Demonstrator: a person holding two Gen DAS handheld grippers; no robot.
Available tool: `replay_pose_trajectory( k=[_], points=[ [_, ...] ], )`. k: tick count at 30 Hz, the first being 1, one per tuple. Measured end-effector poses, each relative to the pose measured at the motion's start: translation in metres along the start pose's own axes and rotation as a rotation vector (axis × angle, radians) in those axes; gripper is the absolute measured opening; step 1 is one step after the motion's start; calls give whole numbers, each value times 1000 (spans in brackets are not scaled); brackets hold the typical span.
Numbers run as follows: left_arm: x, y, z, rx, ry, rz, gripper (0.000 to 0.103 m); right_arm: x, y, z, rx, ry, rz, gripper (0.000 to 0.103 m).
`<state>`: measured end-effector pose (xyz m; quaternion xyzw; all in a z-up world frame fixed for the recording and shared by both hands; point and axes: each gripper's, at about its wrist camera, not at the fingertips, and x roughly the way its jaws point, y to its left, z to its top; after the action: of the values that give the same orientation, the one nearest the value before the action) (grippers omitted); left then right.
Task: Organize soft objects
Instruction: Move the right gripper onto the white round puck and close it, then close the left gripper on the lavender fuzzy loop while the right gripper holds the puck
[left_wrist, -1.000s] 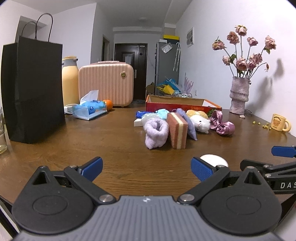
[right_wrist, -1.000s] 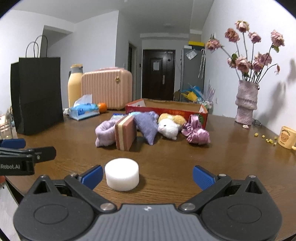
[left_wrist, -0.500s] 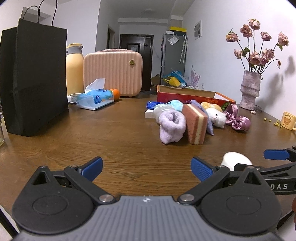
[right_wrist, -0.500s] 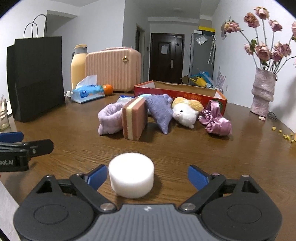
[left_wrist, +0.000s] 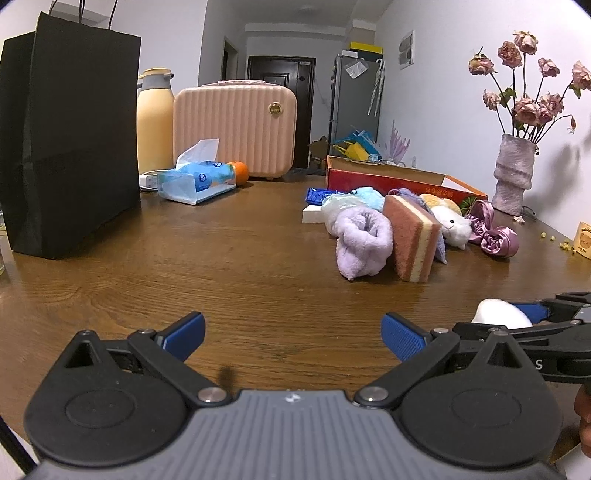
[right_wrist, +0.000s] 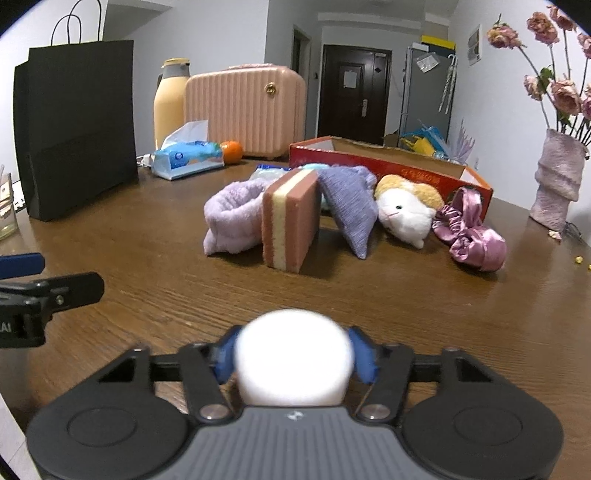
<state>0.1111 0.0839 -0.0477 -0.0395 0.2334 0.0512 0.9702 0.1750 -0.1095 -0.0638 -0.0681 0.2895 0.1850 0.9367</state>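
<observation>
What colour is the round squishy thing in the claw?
White puff, clearest in the right wrist view.

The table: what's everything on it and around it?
puff: 1, white, between right tongs' pads
sponge: 1, pink-yellow, upright mid-table
towel: 1, lilac, left of sponge
cloth: 1, purple, right of sponge
plush: 1, white-tan, before box
scrunchie: 1, pink, right of plush
box: 1, red, behind pile
bag: 1, black, left
case: 1, pink, back
vase: 1, pinkish, right
left tongs: open, empty
right tongs: just closed on puff
</observation>
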Motion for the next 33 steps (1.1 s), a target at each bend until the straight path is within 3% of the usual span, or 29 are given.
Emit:
replay_pose_trajectory(
  k=[16, 33],
  points=[
    [9, -10, 13, 16, 8, -1, 103, -7, -15, 9, 18, -52, 30, 54],
    [35, -44, 53, 49, 8, -7, 103, -17, -74, 38, 32, -146, -44, 54]
  ],
)
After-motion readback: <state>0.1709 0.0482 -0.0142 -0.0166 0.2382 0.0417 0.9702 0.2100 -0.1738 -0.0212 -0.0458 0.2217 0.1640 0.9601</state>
